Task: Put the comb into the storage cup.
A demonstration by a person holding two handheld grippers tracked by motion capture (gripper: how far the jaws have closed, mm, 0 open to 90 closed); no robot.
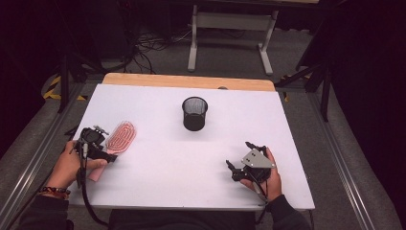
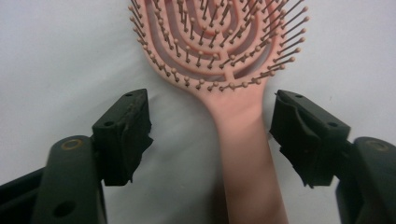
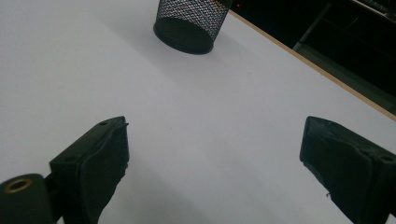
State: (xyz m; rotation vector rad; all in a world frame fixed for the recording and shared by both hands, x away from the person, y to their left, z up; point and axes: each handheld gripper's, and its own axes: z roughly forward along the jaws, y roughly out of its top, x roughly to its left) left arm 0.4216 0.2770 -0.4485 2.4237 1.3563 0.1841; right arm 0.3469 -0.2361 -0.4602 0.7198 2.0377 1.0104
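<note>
Hairbrush (image 1: 119,138) left of mesh cup (image 1: 195,113)

The high view looks forward and down over the whole white table (image 1: 191,158). The left gripper view sits close above the pink hairbrush (image 2: 224,60), facing down. The right gripper view skims low across the table toward the black mesh cup (image 3: 191,23), shared with the high view.
</note>
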